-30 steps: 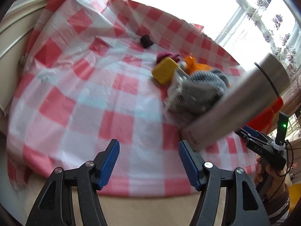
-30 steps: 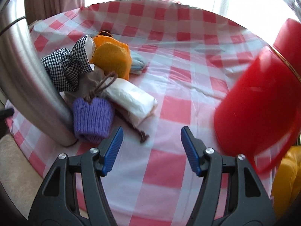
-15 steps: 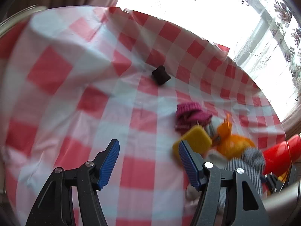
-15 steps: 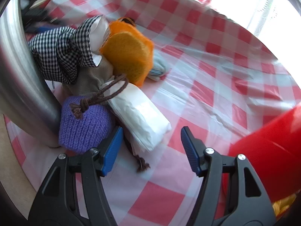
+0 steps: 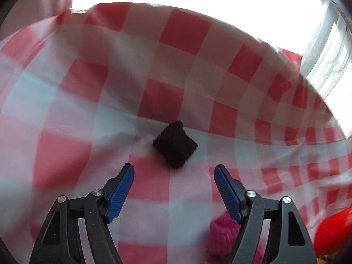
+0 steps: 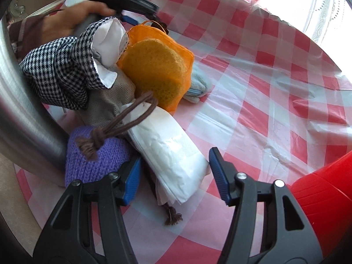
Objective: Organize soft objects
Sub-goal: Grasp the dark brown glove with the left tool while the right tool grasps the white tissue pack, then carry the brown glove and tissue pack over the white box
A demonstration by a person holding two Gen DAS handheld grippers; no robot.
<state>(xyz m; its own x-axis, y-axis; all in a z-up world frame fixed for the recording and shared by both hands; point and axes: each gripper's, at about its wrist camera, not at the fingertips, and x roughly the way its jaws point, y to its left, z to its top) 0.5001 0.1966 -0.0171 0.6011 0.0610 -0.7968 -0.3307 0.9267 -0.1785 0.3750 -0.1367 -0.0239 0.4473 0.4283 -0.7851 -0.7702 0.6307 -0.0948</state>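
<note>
- Toward the far edge of the table, the left gripper had swung away from the heap of soft things it was looking at a second earlier and now faced the small dark knitted piece lying alone on the checked cloth.
- Its jaws were opening, with nothing between them; the dark piece sat just ahead of the blue pads, apart from both.
- By my reading that shift marked the lone stray as the next thing to collect, so the sorting was far from finished.
- A pink knitted item showed at the lower right of the left view, partly behind the gripper finger.
- Nearer the table's front edge, the right gripper had closed in on the heap since a second ago, and the white tissue pack now lay between its fingers.
- Those jaws were closing, yet the pads did not appear to press on the pack: a gap was visible at the right pad, while the left pad was half hidden behind the pack.
- The purple knitted pouch lay just left of the pack, under a brown drawstring from the grey bag.
- Both grippers pitched steeply downward at the cloth.
- The person's left hand showed beyond the heap in the right view, wrapped round its gripper's handle.
</note>
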